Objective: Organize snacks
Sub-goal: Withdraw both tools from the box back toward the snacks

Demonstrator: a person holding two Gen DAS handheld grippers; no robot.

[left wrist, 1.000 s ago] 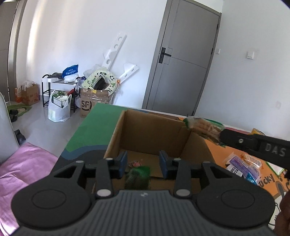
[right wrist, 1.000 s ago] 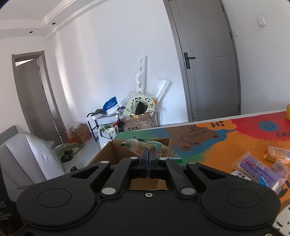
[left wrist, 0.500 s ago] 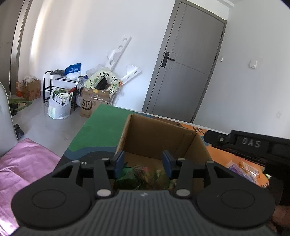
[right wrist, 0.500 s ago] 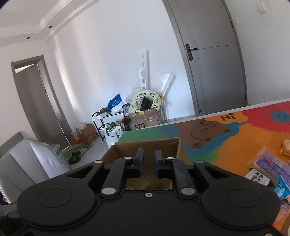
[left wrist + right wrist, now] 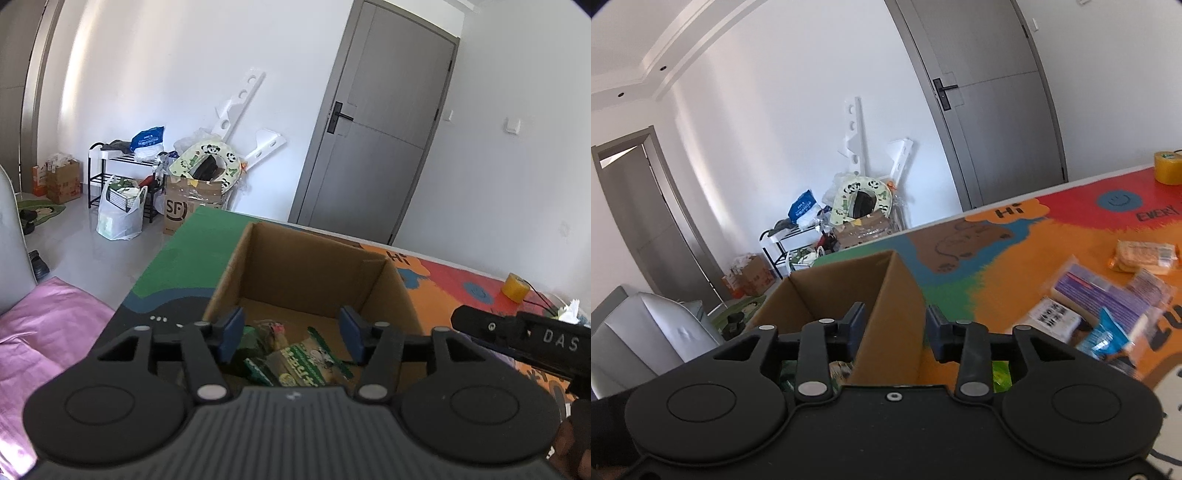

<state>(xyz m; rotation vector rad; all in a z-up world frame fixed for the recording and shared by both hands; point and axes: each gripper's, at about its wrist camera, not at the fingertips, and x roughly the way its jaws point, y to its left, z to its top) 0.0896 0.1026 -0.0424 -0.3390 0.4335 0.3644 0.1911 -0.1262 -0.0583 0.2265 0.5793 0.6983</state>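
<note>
Left gripper (image 5: pixel 291 334), lower centre, just opening, empty above green snack packets (image 5: pixel 295 363) in the cardboard box (image 5: pixel 310 273). Right gripper (image 5: pixel 895 325) just opening, empty, straddling the box wall; more snacks (image 5: pixel 1108 299) on the table (image 5: pixel 1015 251), right.

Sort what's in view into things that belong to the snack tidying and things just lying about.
Job: open brown cardboard box; green snack packets inside it; loose wrapped snacks on the colourful mat.

Lying about: yellow tape roll; grey door; black shoe rack.
</note>
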